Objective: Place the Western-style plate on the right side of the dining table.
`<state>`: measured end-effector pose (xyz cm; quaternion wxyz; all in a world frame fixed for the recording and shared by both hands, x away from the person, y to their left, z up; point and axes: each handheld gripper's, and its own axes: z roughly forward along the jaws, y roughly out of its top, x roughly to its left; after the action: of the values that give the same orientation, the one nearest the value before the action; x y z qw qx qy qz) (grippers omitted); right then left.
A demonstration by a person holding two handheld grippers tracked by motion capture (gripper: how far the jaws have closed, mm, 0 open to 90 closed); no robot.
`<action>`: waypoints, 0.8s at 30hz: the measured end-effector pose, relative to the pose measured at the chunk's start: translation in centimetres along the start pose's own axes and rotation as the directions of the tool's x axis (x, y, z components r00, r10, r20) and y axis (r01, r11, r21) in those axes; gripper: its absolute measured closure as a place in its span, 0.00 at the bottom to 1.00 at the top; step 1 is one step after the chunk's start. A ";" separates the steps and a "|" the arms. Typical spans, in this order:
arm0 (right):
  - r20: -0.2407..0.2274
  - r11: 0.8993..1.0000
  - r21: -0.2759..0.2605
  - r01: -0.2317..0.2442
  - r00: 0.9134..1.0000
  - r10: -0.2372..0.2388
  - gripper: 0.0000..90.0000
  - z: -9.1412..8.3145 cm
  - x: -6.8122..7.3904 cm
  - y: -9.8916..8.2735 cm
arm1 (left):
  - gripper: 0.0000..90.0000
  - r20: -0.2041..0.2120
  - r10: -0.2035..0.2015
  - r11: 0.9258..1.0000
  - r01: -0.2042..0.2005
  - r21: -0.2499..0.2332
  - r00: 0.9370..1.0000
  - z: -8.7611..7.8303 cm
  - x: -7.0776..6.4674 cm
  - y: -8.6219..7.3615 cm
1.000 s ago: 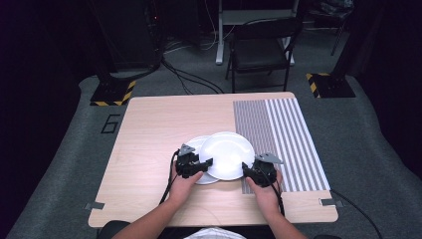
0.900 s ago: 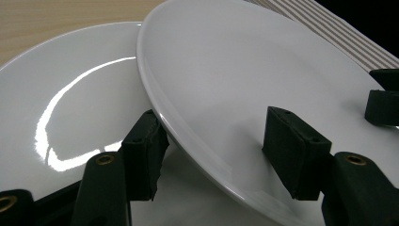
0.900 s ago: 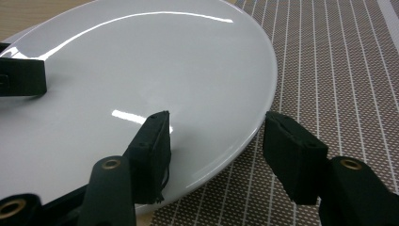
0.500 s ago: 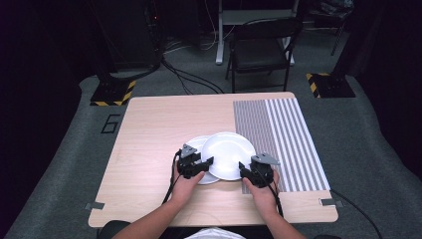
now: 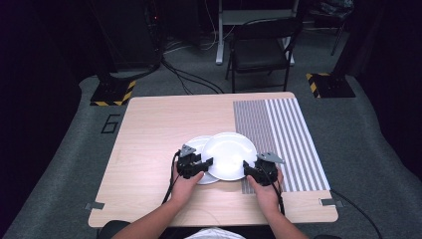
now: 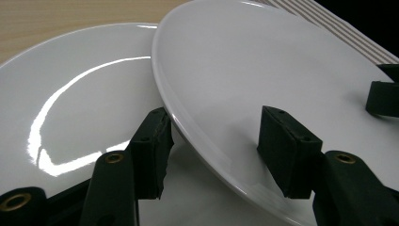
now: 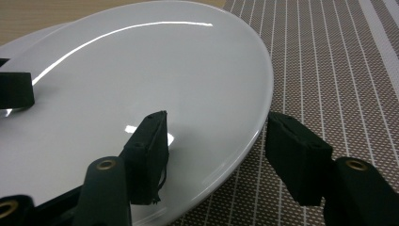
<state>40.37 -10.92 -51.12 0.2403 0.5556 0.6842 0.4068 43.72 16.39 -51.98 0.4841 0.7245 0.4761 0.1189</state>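
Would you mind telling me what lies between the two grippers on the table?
The upper white plate spans the gap between the left gripper and right gripper in the high view, overlapping the lower white plate.

Both white plates [image 5: 230,154] look glossy and smooth, the table [image 5: 154,129] pale matt wood, the striped mat [image 5: 283,129] woven.

Dim lab or studio, black drapes, cables [image 5: 189,82] across grey carpet, hazard-striped stand bases [image 5: 110,93] — folding chair [image 5: 261,52]
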 end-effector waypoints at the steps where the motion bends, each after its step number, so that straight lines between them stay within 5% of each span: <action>1: -0.003 1.000 0.002 0.001 1.000 -0.001 0.43 0.0 0.0 -0.1 | 0.50 0.001 -0.002 1.000 0.002 -0.002 1.000 0.0 0.0 0.0; 24: -0.041 0.995 -0.007 -0.096 0.995 0.096 0.42 0.9 -0.5 -0.1 | 0.50 0.039 -0.042 0.999 0.042 0.000 0.998 0.3 0.1 -0.1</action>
<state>41.17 -11.13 -51.79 0.2087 0.5783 0.6597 0.4321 43.93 16.26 -52.23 0.4960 0.7165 0.4813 0.0946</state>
